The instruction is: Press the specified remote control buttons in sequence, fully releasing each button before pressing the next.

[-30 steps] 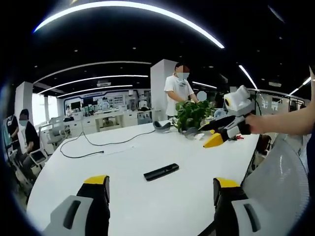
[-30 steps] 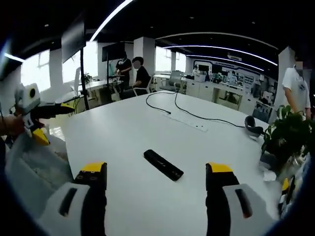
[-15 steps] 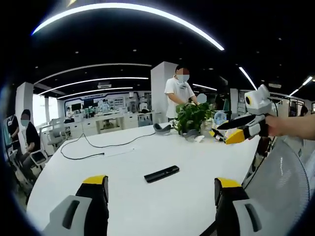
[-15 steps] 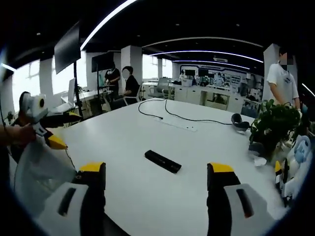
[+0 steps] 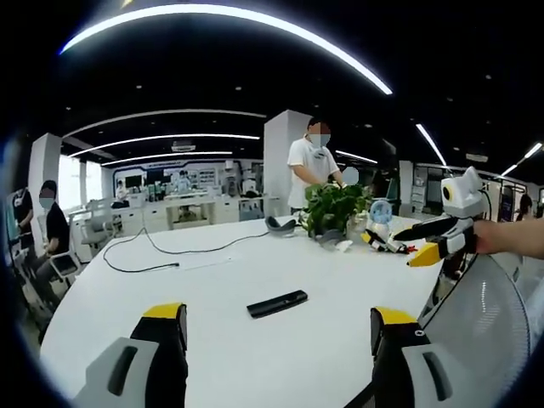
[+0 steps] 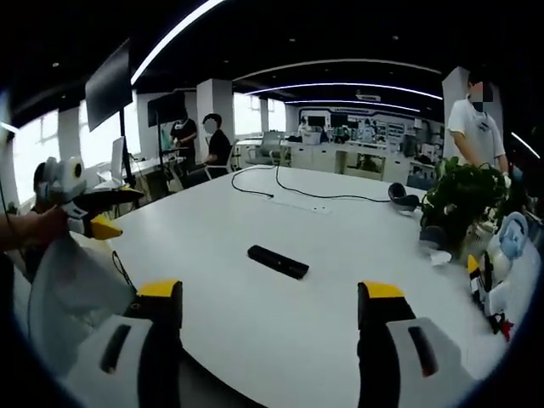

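Observation:
A black remote control (image 5: 277,303) lies flat near the middle of the white table (image 5: 212,272). My left gripper (image 5: 278,330) hovers short of it, open, nothing between its yellow-tipped jaws. In the right gripper view the remote (image 6: 278,262) lies slantwise ahead of my right gripper (image 6: 272,299), which is open and empty too. Each gripper is apart from the remote. The right gripper (image 5: 429,246) shows at the right of the left gripper view, held by a hand. The left gripper (image 6: 92,223) appears at the left of the right gripper view.
A potted plant (image 5: 336,208), headphones (image 5: 280,223) and small toys (image 5: 378,234) stand at the far end. A black cable (image 5: 170,251) runs across the table. A person (image 5: 310,166) stands behind the plant. A mesh chair back (image 5: 484,314) is close by.
Both cameras have drawn back a little. In the left gripper view the right gripper has moved right and down. The remote lies where it was.

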A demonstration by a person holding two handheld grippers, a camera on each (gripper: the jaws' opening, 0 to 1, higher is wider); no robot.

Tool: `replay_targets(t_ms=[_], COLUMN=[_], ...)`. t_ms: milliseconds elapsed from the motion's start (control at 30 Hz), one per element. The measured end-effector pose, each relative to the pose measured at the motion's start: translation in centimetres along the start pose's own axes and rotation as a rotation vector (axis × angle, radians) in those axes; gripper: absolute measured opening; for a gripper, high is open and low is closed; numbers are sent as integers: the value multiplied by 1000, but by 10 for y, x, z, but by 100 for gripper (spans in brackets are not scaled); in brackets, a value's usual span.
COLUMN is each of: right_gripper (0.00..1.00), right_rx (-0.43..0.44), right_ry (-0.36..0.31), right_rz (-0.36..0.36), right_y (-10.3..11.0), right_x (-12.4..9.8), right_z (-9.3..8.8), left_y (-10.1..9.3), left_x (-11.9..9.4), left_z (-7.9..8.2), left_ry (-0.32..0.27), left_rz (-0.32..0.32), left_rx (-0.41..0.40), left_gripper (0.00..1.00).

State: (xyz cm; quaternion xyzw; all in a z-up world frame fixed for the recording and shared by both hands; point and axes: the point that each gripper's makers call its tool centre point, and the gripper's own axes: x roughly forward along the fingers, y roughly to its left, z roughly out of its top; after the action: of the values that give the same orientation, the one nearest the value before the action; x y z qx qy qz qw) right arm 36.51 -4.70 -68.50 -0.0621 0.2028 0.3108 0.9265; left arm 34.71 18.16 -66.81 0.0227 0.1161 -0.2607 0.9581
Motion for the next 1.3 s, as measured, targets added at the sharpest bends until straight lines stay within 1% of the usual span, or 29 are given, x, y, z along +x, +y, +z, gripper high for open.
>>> replay_targets(t_ms=[100,167,233,300,333,400,433,500,533,633,800,967,1100,1200,1300], right_gripper=[88,88,88,88,88,89,88,87,87,87,87,86,86,86,85], right_rx=[-4,-29,-59,-63,-63,-65,-52,-28,-21,-7,-16,-24,-56,-64,-73], right_ry=[11,31,37,37,38,31,14,-3,-9,-9,2,9,-15,0,-16], right_rz=[16,28,27,22,0,-31,-45,-53,-58,-57,-46,-35,-27,-26,-39], right_y=[3,7,9,9,5,-3,-7,-11,-13,-13,-9,-8,-4,-4,-5], right_x=[4,6,6,5,5,3,1,-1,-3,-3,-3,-3,-5,-5,-7], right_z=[-4,-7,-7,-7,-7,-5,-3,-1,-1,-2,-4,-6,-1,-5,-2], left_y=[1,1,2,4,5,7,8,9,10,13,15,20,24,24,20], left_x=[1,1,2,1,1,1,0,0,0,-2,-1,-3,-5,-3,-3], left_z=[-1,-3,-4,-3,-3,-4,-4,-4,-2,0,-3,-3,-1,-4,-9], left_ry=[7,16,19,16,16,20,23,21,10,-6,10,5,-9,12,34], left_rz=[4,3,9,22,28,39,45,51,56,70,78,93,121,126,116], left_rx=[-1,-5,-8,-16,-16,-20,-20,-22,-36,-52,-54,-78,-94,-96,-91], left_gripper=[94,94,94,94,94,94,94,94,93,93,93,93,92,92,92])
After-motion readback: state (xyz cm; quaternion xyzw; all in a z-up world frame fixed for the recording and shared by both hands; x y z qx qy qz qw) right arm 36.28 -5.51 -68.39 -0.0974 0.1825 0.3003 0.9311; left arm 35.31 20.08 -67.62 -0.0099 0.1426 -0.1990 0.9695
